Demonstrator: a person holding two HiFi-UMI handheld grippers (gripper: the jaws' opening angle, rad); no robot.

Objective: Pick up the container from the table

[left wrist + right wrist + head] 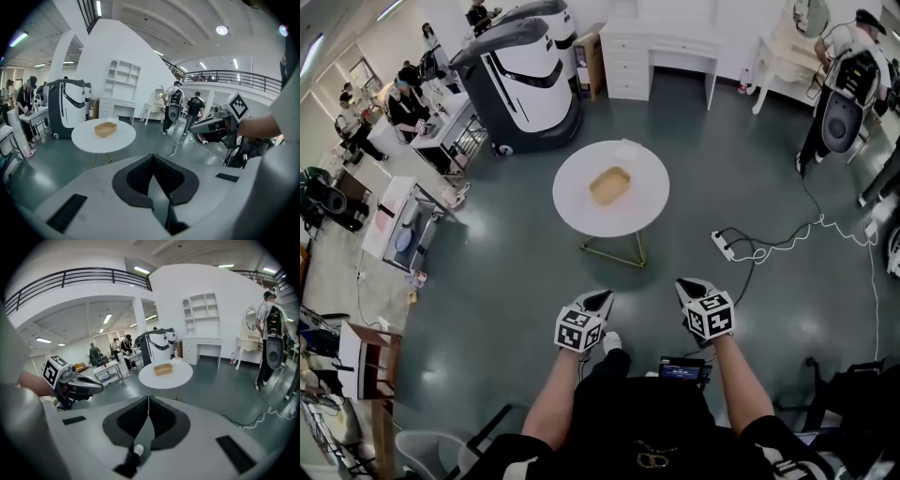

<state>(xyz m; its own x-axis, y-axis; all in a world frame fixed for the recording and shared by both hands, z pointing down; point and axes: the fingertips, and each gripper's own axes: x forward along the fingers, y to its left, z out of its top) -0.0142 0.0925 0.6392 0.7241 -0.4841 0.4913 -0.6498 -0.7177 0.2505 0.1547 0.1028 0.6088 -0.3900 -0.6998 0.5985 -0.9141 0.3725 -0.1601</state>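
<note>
Claws shut tight, both empty: left claw (pixel 600 300) and right claw (pixel 687 287) hang low, well apart from the container (pixel 609 185). It sits mid-desk (pixel 649 214): tan, shallow, rounded-rectangle tray, probably paper pulp, too small to confirm. Desk is round, white, smooth, so the light tray could skid if nudged by unopened jaws. Power strip (pixel 723 245) cable is a trip hazard.

This is a large indoor hall used as a robotics lab, with mock home corners. A polished grey floor (pixel 487 281) lies under a high ceiling with strip lights (pixel 140 269) and a railed mezzanine (pixel 70 277). A white dresser (pixel 661 52), shelf unit (pixel 123 79) and vanity (pixel 778 49) stand along the wall near a big black-and-white machine (pixel 525 80). People (pixel 405 101) work at benches (pixel 450 127). A power strip (pixel 723 246) and cables (pixel 825 225) lie loose on the floor.
</note>
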